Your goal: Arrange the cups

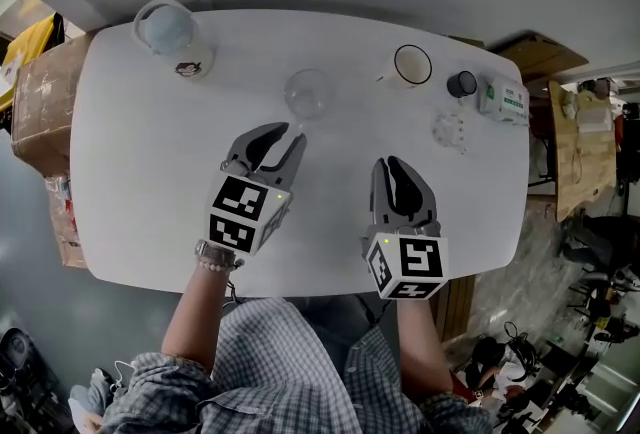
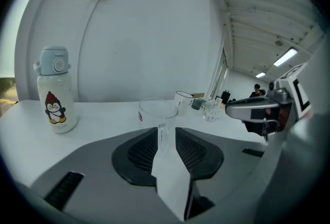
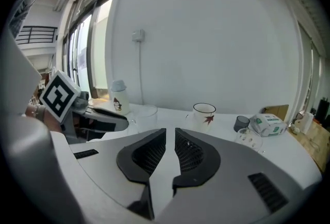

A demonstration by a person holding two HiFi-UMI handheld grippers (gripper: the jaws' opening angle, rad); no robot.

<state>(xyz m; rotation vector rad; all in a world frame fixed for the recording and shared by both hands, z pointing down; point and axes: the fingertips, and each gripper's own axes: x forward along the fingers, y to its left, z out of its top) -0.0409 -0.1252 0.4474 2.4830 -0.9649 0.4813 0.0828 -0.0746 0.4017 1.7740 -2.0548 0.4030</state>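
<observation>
A clear glass cup [image 1: 308, 92] [image 2: 158, 110] stands mid-table, just ahead of my left gripper [image 1: 288, 136] [image 2: 166, 134]. Its jaws stand a little apart, and the cup's thin clear handle shows in the gap at the tips; no firm grip shows. Farther right are a white mug [image 1: 410, 65] [image 3: 204, 114] with a red leaf print, a small dark grey cup [image 1: 461, 83] [image 3: 241, 123] and a small clear glass [image 1: 450, 130] [image 3: 246, 137]. My right gripper [image 1: 394, 163] [image 3: 170, 135] hovers over the table's near side with its jaws almost together and nothing between them.
A white penguin bottle [image 1: 172, 37] [image 2: 55, 95] stands at the far left corner of the white table [image 1: 140, 172]. A white-and-green packet [image 1: 503, 98] [image 3: 268, 125] lies at the far right. Cardboard boxes [image 1: 45, 92] flank the left edge, a wooden surface [image 1: 575, 162] the right.
</observation>
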